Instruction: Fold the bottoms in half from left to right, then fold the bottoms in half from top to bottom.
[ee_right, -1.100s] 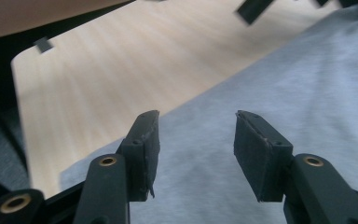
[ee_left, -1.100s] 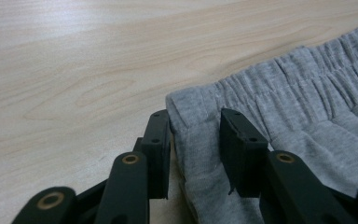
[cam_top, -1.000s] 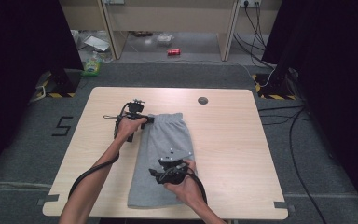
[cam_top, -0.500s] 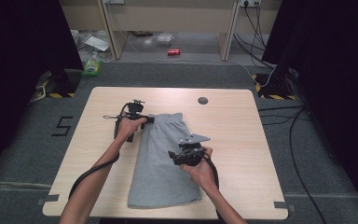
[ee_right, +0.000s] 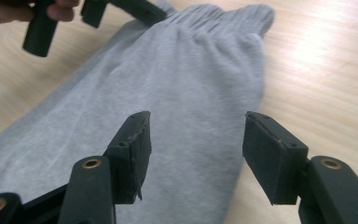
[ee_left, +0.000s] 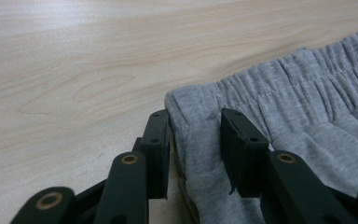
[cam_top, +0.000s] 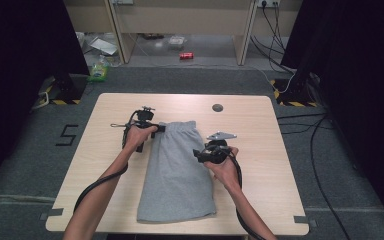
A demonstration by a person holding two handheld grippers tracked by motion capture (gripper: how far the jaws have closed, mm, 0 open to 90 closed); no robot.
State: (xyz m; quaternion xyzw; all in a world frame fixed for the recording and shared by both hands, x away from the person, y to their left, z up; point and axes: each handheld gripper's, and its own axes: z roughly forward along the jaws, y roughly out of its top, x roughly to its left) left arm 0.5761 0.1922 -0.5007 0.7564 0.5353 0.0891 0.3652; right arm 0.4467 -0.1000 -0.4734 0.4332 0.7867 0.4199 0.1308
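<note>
One pair of grey sweat shorts lies folded lengthwise at the centre of the table. Soft, light and floppy, it is best gripped at the thick elastic waistband. The left gripper pinches that waistband's corner; the right gripper, whose jaws have just been opening, hovers empty above the right edge.

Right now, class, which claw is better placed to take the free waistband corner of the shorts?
Right. The right claw, jaws just opening and empty, hovers by that side of the shorts; the left claw pinches the other corner.

bare tabletop around folded shorts
</note>
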